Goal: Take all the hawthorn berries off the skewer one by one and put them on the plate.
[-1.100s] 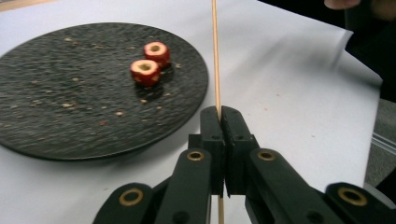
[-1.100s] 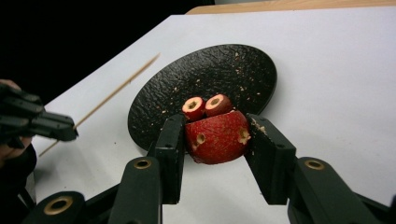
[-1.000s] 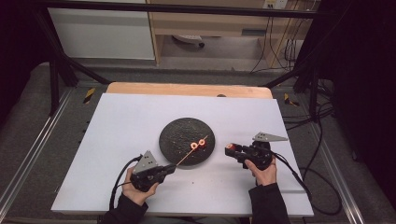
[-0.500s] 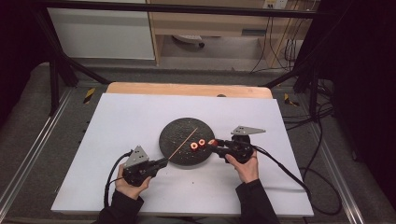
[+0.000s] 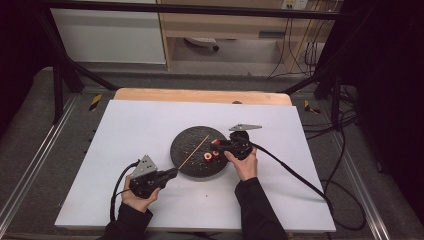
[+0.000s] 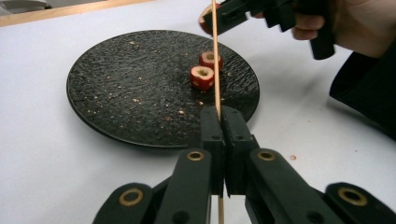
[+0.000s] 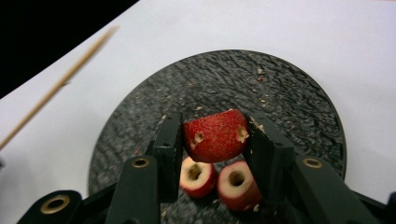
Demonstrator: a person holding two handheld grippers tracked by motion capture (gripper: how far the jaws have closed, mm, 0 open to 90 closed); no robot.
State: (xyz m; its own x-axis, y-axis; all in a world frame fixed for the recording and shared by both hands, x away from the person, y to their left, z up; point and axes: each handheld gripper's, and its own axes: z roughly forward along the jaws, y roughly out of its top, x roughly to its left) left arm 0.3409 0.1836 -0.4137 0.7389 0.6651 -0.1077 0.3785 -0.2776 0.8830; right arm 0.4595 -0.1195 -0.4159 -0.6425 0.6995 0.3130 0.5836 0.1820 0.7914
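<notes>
Right gripper (image 7: 212, 140) clamps red fruit piece (image 7: 215, 135), frame centre, above dark plate (image 7: 299, 98). Two cored pieces (image 7: 236, 179) lie beneath, seemingly on plate. Left gripper (image 6: 219, 119) pinches wooden skewer (image 6: 215, 56), rising toward frame top.

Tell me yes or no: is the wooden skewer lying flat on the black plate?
No, the left hand-held gripper clamps the skewer, which slants up above the plate.
</notes>
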